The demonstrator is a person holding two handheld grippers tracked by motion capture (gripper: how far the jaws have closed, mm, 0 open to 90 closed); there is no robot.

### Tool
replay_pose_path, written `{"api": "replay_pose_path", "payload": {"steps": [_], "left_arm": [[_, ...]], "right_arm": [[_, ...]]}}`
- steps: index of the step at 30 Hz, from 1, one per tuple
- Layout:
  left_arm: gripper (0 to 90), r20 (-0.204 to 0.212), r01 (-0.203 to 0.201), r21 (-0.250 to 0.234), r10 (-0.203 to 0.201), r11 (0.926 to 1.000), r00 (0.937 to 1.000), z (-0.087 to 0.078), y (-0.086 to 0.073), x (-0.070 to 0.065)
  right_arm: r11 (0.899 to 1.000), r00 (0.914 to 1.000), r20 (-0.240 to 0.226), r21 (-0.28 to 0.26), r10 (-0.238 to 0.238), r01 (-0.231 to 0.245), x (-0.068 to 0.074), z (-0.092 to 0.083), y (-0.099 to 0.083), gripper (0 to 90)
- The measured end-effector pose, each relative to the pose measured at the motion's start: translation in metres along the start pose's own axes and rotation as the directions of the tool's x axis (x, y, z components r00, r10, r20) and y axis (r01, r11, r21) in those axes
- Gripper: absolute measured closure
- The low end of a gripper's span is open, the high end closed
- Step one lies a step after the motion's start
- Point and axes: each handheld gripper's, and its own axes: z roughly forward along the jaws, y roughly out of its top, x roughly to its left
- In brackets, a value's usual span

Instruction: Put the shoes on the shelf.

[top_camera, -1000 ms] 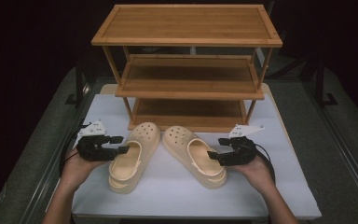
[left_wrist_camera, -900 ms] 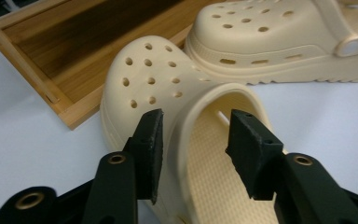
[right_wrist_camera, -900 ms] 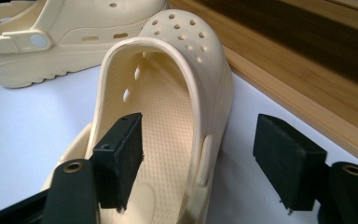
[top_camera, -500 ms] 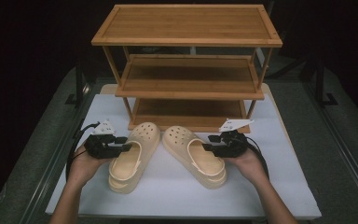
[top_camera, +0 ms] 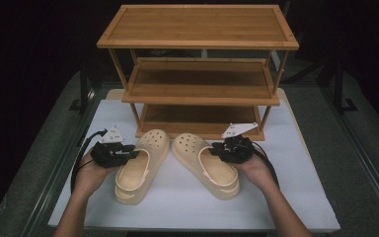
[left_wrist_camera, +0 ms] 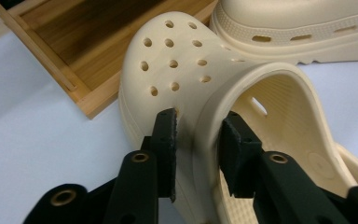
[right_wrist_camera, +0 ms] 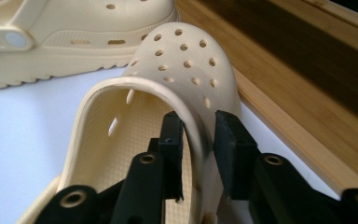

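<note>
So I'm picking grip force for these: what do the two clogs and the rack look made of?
Left clog and right clog: seemingly soft moulded foam-type plastic, matte cream, with thick one-piece walls, punched holes and a ridged sole. Rack: looks like bamboo or light wood with a smooth satin finish, judging by its streaky grain and slat-framed shelves. Table cover: plain matte white; the material is unclear.

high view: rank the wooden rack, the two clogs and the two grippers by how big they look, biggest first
1. wooden rack, by far the largest.
2. left clog and right clog: a matched pair, alike in size, so no ranking between them.
3. left gripper and right gripper: smallest, also about alike.
</note>
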Motion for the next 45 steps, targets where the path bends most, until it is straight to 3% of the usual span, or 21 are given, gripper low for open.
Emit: {"api": "replay_pose_path", "payload": {"steps": [9, 13, 16, 19, 28, 39, 45], "left_arm": [[77.1, -0.042, -0.02, 0.01, 0.02, 0.9998, 0.9989, -0.002, 0.001, -0.004], [78.3, -0.054, -0.021, 0.011, 0.022, 0.9997, 0.9983, -0.002, 0.002, -0.006], [79.7, -0.065, -0.017, 0.006, 0.017, 0.9998, 0.9977, -0.002, 0.003, -0.006], [81.0, -0.078, 0.005, -0.007, -0.005, 1.0, 0.9969, -0.003, 0.005, -0.007], [82.6, -0.082, 0.021, -0.015, -0.022, 0.9997, 0.9964, -0.001, 0.014, -0.01], [83.0, -0.062, 0.003, -0.026, -0.005, 0.9997, 0.9981, 0.011, 0.035, -0.017], [83.1, -0.069, -0.008, -0.058, 0.004, 0.9983, 0.9976, 0.021, 0.055, -0.017]], "right_arm": [[0.999, 0.9977, 0.049, 0.002, -0.046, 0.046, 0.005, -0.002, 0.001, 80.7], [0.999, 0.9959, 0.084, -0.003, -0.033, 0.033, 0.004, -0.006, 0.001, 83.6], [1.0, 0.9965, 0.082, -0.009, -0.014, 0.015, 0.001, -0.009, 0.0, 84.0], [1.0, 0.9953, 0.095, -0.008, -0.019, 0.02, 0.002, -0.011, 0.0, 83.9], [1.0, 0.9904, 0.138, -0.016, 0.002, 0.0, -0.003, -0.025, -0.001, 83.8], [0.998, 0.9775, 0.205, -0.037, 0.049, -0.042, -0.02, -0.045, -0.002, 83.7], [0.998, 0.9687, 0.24, -0.036, 0.064, -0.057, -0.03, -0.048, 0.001, 83.7]]}}
